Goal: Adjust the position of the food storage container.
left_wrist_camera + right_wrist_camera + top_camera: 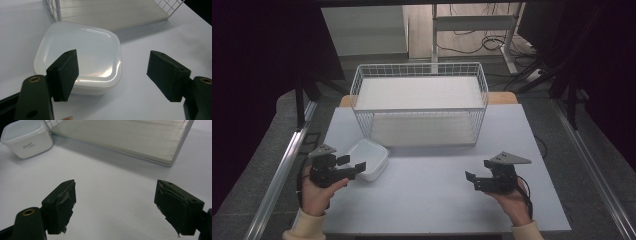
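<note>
High view had the left claw (pixel 351 166) spread wide right at the lidded white container (pixel 369 158) on the tabletop (pixel 432 195), before the wire basket (pixel 419 102). Right claw (pixel 479 175) gaped, idle. Approach stage, I'd say; closing on it next.

We see a glossy, smooth plastic box (pixel 80 55), a white wire basket (pixel 419 102) over a pale wood-grain board (pixel 125 137), a matt counter (pixel 437 200), and matt black fingers (pixel 61 207) with frayed pads.
</note>
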Action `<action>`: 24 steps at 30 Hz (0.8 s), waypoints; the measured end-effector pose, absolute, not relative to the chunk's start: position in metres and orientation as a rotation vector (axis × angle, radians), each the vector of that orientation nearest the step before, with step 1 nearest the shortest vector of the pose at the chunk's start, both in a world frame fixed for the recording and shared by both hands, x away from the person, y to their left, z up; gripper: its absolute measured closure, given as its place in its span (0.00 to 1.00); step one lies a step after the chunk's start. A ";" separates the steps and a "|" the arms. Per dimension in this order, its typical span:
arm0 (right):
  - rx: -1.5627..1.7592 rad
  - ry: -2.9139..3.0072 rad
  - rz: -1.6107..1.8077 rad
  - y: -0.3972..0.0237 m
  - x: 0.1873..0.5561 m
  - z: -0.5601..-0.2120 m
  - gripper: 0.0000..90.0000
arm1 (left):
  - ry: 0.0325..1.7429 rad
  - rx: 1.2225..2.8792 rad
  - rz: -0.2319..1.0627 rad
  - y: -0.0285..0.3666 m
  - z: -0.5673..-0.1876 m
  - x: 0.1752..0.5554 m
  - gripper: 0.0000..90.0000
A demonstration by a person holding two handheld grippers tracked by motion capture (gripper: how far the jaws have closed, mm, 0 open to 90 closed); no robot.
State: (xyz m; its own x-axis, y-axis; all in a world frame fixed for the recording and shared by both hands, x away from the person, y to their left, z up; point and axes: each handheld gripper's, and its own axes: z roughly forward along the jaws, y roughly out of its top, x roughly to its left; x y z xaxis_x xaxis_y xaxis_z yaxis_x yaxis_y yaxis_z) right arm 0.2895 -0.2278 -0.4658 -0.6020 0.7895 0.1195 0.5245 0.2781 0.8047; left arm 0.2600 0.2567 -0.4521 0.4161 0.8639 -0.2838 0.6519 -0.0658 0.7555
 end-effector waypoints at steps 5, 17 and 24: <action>1.207 2.261 1.228 -0.228 0.290 -0.468 0.19 | 1.322 1.792 0.318 0.261 -0.449 0.265 0.28; 1.217 2.250 1.228 -0.229 0.289 -0.466 0.19 | 1.349 1.819 0.323 0.282 -0.429 0.299 0.30; 1.232 2.252 1.215 -0.230 0.290 -0.468 0.20 | 1.401 1.806 0.322 0.298 -0.427 0.318 0.40</action>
State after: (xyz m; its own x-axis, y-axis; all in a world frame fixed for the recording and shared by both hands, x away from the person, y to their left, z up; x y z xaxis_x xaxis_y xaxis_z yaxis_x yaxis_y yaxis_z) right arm 0.2904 -0.2300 -0.4680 -0.5867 0.7997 0.1275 0.5455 0.2739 0.7921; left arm 0.3184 0.2984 -0.4272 0.3513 0.8976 -0.2665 0.6912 -0.0566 0.7204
